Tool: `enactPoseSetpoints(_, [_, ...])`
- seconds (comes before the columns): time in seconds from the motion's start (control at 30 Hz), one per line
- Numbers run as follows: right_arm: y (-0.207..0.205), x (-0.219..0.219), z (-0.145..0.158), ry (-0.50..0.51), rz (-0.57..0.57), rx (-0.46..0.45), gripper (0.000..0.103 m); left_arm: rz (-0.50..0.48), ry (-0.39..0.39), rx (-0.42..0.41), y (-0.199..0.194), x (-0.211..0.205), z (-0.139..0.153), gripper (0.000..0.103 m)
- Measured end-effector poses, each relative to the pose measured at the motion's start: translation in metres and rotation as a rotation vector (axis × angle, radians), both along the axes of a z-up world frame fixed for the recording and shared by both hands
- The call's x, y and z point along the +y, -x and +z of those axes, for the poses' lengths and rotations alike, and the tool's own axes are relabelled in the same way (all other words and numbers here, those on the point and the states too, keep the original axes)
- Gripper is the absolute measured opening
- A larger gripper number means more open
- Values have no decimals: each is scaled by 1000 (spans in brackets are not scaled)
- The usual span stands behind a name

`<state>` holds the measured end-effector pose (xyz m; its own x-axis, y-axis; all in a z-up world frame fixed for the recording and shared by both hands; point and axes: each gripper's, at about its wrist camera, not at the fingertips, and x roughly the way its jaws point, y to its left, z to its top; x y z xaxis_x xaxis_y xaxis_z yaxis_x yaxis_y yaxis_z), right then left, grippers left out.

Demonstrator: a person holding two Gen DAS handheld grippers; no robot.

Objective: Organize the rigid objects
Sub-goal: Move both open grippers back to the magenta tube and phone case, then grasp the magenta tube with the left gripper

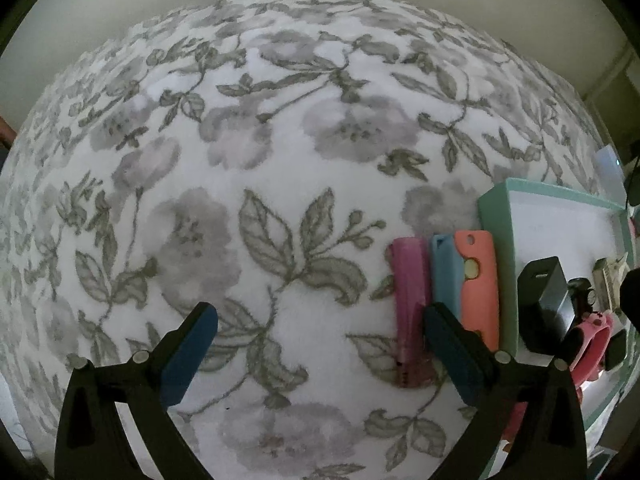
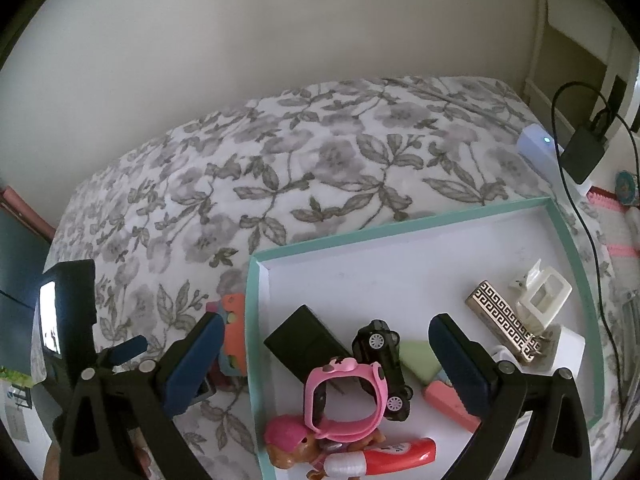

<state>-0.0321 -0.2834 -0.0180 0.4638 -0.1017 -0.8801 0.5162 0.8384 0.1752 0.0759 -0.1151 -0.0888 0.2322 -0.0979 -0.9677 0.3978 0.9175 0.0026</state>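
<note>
Hovering spread wide and empty, the left gripper (image 1: 320, 344) hangs above the floral blanket (image 1: 280, 140) beside three phone cases (image 1: 444, 280); the right gripper (image 2: 326, 356), also spread and empty, hangs over the teal tray (image 2: 400, 222) holding the pink watch (image 2: 344, 396) and toy car (image 2: 384, 360)

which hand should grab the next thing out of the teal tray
Right. The right gripper hangs open directly over the teal tray, with the pink watch and black toy car between its jaws. The left gripper, also open, faces bare bedspread beside the tray.
</note>
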Motion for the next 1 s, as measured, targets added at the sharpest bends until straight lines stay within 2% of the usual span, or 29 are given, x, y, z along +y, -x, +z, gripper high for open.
enactPoseSetpoints(0.27, [0,0,0,-4,7,0,103,-24,-7,37,7,-1,4,103])
enactPoseSetpoints(0.5, [1,0,0,-7,4,-2,103,-133,-33,91,21,-6,-7,103])
enactPoseSetpoints(0.6, [2,-1,0,-10,5,1,103,-165,-92,61,27,-17,-12,103])
enactPoseSetpoints(0.67, [2,-1,-1,-11,4,1,103,-167,-97,49,27,-20,-12,103])
enactPoseSetpoints(0.87, [2,-3,-2,-15,1,5,103,-77,-155,-41,13,-4,-1,103])
enactPoseSetpoints(1.0, [1,-1,-5,-16,11,13,103,-80,-103,-59,8,1,6,102])
